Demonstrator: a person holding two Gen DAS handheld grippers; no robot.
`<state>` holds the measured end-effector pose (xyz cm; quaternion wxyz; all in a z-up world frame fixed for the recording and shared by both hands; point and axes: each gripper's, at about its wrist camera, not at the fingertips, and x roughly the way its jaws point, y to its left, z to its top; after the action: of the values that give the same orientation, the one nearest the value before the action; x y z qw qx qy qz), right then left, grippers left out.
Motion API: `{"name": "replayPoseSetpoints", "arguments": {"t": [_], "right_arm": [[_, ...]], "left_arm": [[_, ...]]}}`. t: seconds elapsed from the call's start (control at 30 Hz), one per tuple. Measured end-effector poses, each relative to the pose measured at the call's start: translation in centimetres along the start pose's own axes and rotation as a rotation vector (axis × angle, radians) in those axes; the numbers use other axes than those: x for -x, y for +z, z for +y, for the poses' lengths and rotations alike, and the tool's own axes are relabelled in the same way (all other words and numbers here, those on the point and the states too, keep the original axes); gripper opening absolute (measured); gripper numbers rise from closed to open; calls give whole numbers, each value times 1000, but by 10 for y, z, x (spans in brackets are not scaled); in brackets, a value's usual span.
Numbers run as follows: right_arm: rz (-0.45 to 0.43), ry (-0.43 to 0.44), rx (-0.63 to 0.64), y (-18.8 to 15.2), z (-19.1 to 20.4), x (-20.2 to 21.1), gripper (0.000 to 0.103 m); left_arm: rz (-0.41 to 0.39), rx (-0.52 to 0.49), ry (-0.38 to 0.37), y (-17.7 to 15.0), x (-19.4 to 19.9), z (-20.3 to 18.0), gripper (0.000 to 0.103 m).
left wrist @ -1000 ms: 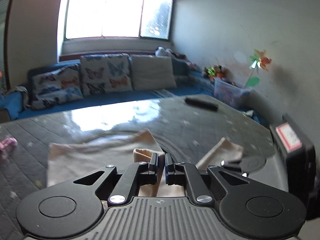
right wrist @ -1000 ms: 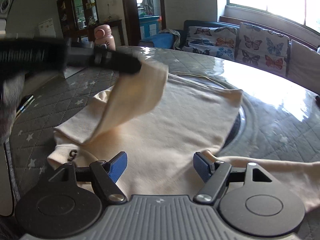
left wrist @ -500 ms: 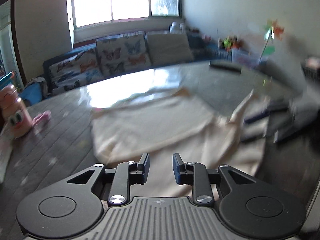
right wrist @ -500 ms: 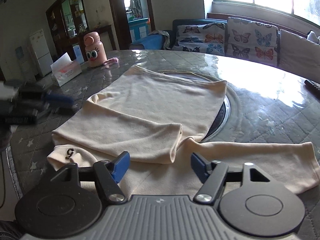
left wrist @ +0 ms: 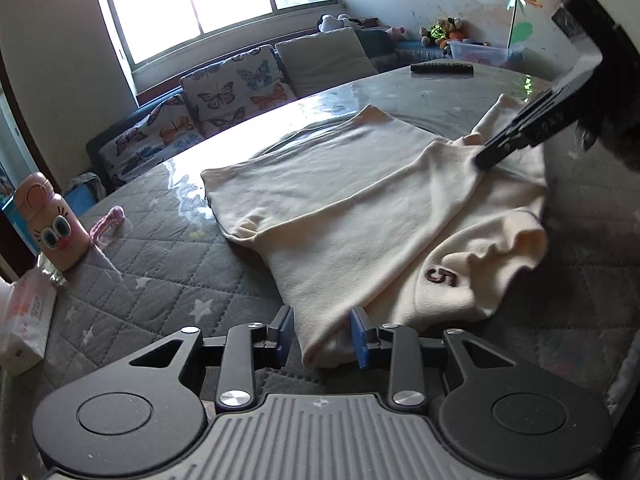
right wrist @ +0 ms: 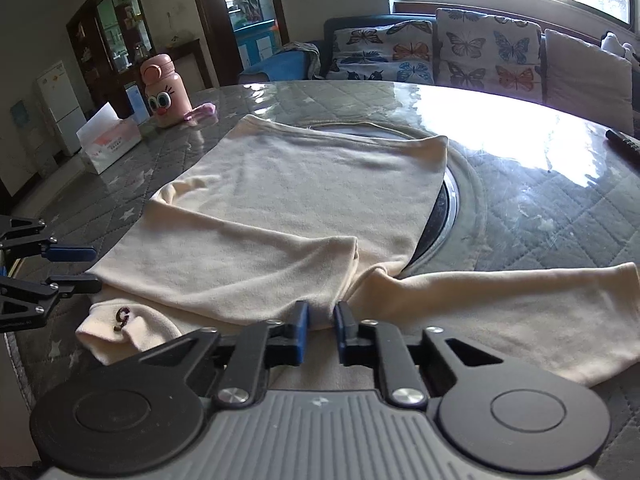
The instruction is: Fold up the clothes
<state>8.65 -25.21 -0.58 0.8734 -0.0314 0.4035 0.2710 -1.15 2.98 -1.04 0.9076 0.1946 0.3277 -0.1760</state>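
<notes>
1. Cream long-sleeved top (right wrist: 312, 184) lies spread on the round quilted table (right wrist: 560, 200), hem at the far side, shoulders at the near edge. A small "5" mark (left wrist: 440, 276) sits near its collar end.

2. One sleeve (right wrist: 248, 268) lies folded across the body, its cuff ending close to the middle of the near edge. The other sleeve (right wrist: 520, 308) lies flat and stretched out to the right, away from the body, long axis running left to right along the near edge.

3. Right gripper (right wrist: 320, 330): jaws a narrow gap apart, low over the cloth where the outstretched sleeve meets the body. Whether fabric is caught between them, I cannot tell; the left wrist view shows its tips down at the cloth but not the gap.

4. Left gripper (left wrist: 322, 338): jaws spread, holding nothing. A folded corner of the top sits between and just ahead of the fingers, near the shoulder on the left.

5. Key relation: the outstretched sleeve starts right at the right gripper's jaws and runs off to that gripper's right. The right gripper is much the nearer; the left is well apart from that sleeve, across the garment.

6. Judgement: fold looks partway along, one sleeve in, one out. Bringing the outstretched sleeve over would mean carrying it leftward across the body.

7. Off to the far left: pink bottle (right wrist: 166, 92) and tissue box (right wrist: 108, 140), well clear of the cloth.
</notes>
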Motion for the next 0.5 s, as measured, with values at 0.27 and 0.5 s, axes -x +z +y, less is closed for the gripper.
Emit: {"name": "replayPoseSetpoints", "arguments": {"t": [0.27,0.5], "right_arm": [[-42,-11,17,11,8,15,4],[-19,30,44,3,20,27,6]], "left_arm": [[-88,10,66,2,12,2,4],[-51,46,77,-9,13,10,4]]}}
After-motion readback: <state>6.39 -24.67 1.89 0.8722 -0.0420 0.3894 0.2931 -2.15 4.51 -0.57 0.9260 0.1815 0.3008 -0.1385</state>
